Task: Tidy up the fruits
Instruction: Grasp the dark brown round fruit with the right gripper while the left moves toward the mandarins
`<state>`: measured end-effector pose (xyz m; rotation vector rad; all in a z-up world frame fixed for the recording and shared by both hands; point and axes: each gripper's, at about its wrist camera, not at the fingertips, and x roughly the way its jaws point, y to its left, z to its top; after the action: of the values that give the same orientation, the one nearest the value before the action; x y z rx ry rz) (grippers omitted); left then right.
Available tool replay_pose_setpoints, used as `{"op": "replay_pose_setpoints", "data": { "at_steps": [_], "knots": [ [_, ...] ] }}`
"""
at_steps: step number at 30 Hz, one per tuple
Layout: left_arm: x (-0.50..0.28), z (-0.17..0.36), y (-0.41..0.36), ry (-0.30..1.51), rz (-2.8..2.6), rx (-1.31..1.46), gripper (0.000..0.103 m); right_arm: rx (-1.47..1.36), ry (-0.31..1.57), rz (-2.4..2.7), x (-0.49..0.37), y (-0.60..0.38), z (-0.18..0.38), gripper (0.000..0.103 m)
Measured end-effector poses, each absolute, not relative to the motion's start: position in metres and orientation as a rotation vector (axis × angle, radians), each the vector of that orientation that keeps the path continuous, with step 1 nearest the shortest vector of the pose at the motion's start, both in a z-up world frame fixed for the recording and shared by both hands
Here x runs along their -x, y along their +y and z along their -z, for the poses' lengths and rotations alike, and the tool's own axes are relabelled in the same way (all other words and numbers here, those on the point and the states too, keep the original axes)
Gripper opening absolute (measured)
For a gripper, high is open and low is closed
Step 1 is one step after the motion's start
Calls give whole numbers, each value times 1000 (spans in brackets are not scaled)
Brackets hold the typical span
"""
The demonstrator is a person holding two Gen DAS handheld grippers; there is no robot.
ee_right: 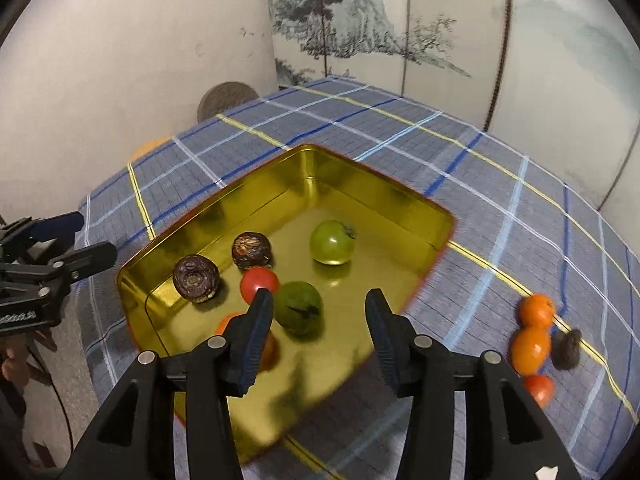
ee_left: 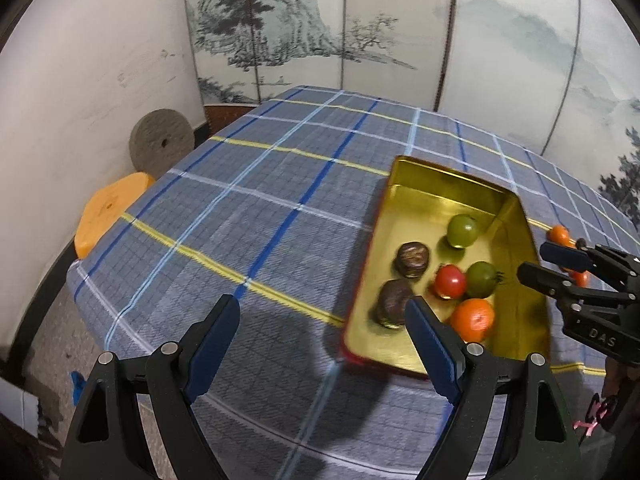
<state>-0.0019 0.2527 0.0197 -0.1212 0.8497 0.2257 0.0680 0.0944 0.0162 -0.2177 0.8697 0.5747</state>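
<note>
The fruits (ee_right: 534,350) left on the cloth are lying right of the tin (ee_right: 384,192), so I am keeping my empty right gripper (ee_right: 316,308) parted, steering clear of its wall.

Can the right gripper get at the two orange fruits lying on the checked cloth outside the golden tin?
Probably yes. The right gripper is open and empty above the golden metal tin, and the two orange fruits lie on the checked cloth to its right with nothing between; only a dark brown fruit sits beside them.
</note>
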Motion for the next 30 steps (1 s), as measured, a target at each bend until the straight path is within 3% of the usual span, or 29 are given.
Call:
{"op": "replay_pose_setpoints", "data": {
  "at_steps": [17, 30],
  "knots": [
    [-27, -32, 155, 856, -13, 32, 85, 54, 882, -251, -90, -80, -13, 46],
    [-61, -33, 86, 877, 104, -29, 85, 27, 943, -234, -137, -113, 22, 46]
  ]
}}
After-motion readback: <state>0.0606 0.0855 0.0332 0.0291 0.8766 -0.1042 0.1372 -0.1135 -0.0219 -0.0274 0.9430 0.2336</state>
